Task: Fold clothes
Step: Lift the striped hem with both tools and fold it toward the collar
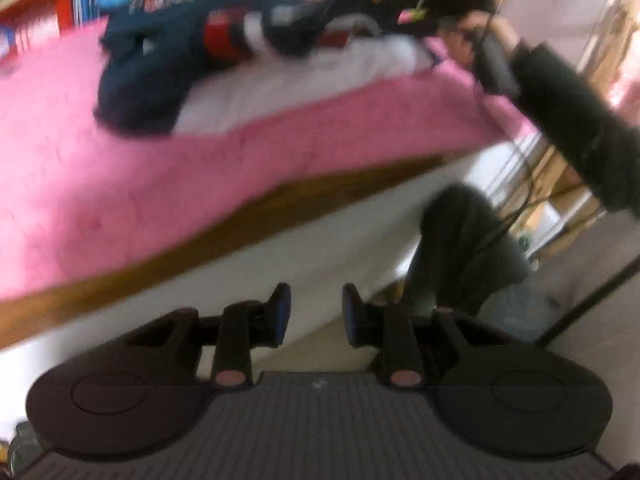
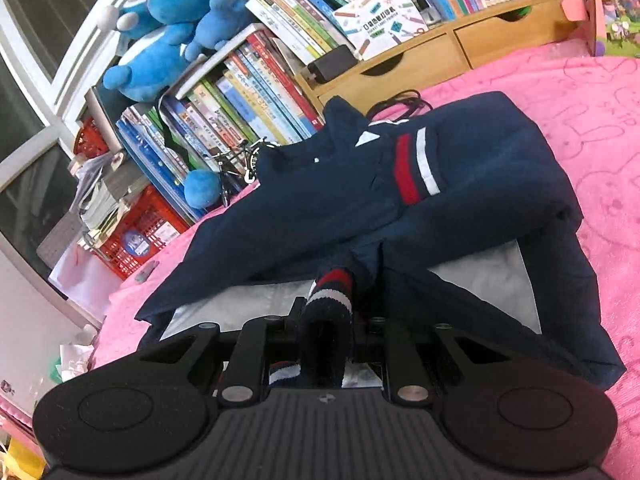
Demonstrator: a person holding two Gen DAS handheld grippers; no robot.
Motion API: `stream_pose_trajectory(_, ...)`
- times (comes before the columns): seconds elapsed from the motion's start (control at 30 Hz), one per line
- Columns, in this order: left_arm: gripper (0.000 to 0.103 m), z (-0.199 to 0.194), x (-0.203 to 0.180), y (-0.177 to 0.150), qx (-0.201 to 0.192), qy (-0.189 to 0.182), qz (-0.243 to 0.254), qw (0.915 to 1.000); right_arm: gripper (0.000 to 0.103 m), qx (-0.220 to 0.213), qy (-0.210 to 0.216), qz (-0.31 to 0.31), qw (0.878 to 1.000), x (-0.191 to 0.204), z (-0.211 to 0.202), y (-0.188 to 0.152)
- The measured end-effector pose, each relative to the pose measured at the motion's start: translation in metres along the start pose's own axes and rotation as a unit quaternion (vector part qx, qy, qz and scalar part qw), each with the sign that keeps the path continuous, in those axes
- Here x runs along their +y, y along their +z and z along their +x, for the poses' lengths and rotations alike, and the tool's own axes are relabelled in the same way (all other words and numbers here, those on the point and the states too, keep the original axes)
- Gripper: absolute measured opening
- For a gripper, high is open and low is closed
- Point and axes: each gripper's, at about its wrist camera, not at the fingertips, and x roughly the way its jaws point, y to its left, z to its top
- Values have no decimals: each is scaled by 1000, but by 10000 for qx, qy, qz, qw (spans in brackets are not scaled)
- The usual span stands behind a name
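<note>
Left view: the left tongs (image 1: 314, 316) are hanging open and empty off the near edge of the pink bed (image 1: 120, 184). Right view: the right tongs (image 2: 326, 320) are pinching the striped cuff (image 2: 332, 292) of the navy shirt (image 2: 340, 196), lying mid-bed; it looks soft and light, best taken by hems.

My left gripper (image 1: 314, 314) hangs with fingers (image 1: 280, 312) parted, gripping nothing. My right gripper (image 2: 334, 320) has its fingers clamped on a striped cuff (image 2: 330, 300).
</note>
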Motion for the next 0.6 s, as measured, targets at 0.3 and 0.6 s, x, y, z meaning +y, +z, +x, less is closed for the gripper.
stream_pose_trajectory(0.3, 49, 13, -13, 29, -1172, 1381, 1516, 9717, 23, -66, -213, -188, 9996, 9, 10, 7)
stream_pose_trajectory(0.6, 49, 48, 29, 79, -1573, 1719, 997, 9674, 27, -334, -272, -555, 9975, 2, -12, 12)
